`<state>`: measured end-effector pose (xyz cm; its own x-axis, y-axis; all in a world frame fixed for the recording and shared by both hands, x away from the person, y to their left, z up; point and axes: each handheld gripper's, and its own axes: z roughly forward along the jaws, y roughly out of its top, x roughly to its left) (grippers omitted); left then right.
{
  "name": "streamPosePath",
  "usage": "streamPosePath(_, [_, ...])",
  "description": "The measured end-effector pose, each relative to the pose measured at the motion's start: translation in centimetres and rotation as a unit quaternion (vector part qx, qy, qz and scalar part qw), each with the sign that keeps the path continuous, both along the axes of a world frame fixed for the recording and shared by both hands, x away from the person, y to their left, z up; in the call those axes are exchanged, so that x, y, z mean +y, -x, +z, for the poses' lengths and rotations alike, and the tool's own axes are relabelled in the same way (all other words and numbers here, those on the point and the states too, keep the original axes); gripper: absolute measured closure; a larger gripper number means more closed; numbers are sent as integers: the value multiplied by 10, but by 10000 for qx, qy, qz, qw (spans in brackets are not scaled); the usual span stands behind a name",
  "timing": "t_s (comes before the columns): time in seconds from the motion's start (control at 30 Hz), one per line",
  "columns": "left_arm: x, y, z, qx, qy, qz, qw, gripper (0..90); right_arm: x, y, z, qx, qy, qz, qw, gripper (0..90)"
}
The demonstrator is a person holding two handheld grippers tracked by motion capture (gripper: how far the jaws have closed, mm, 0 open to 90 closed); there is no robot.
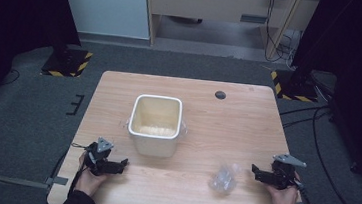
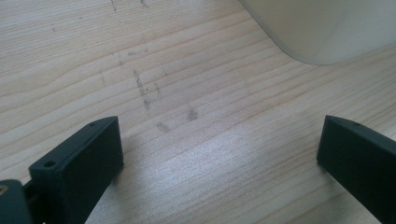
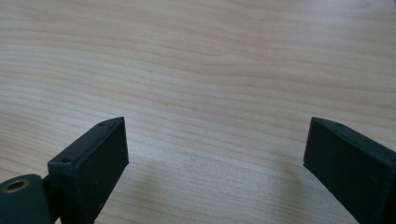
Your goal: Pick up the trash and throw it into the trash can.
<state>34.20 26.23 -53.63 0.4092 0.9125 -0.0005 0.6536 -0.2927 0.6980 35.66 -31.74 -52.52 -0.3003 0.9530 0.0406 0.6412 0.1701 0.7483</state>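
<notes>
While both grippers rest low at the near edge of the table [image 1: 248,113], the scene reads as follows.

Bin: a cream plastic bin [image 1: 155,124] stands upright at the middle of the table, mouth up; something clear seems to line its bottom and poke out at its sides, but the high view is too coarse to say what.

Crumpled plastic: a clear, crumpled piece of plastic [image 1: 224,177] lies on the bare wood near the front edge, right of the bin and well apart from it, just beside the right gripper.

Left gripper: the left gripper [image 1: 124,162] lies near the front left corner, jaws spread wide and holding nothing, pointing toward the bin's near corner.

Right gripper: the right gripper [image 1: 254,168] lies near the front right corner, jaws spread wide and empty, aimed toward the crumpled plastic.

Progress: judged from this layout, the work is at its start; the plastic is untouched and outside the bin. Reaching, pinching, lifting and dropping it in all appear left to do.

High view: gives the whole layout, both hands, the bin's mouth and the plastic.

Left gripper view: adds the bin's rounded lower corner [image 2: 327,32] close ahead and faint dark scuffs [image 2: 149,98] on the wood.

Right gripper view: confirms bare wood grain between the spread jaws.
</notes>
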Motion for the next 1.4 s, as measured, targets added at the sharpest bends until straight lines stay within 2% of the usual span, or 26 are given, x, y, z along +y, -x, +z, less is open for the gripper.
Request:
streamPosePath(0.13, [0,0,0,0,0,0,10000,0,3,4,7,-107,-76,73,9999,71])
streamPosePath(0.37, [0,0,0,0,-2,-1,10000,0,5,18,30,-602,-315,52,9977,73])
streamPosePath(0.67, [0,0,0,-3,0,-5,10000,0,13,26,47,-859,-439,163,9952,68])
streamPosePath(0.87, [0,1,0,-5,6,2,10000,0,25,35,61,-1111,-561,369,9915,59])
streamPosePath(1.1, [0,1,0,-4,10,-5,10000,0,39,43,70,-1152,-700,619,9889,54])
streamPosePath(1.4, [0,1,0,-4,7,-8,10000,0,55,52,77,-1213,-936,921,9839,48])
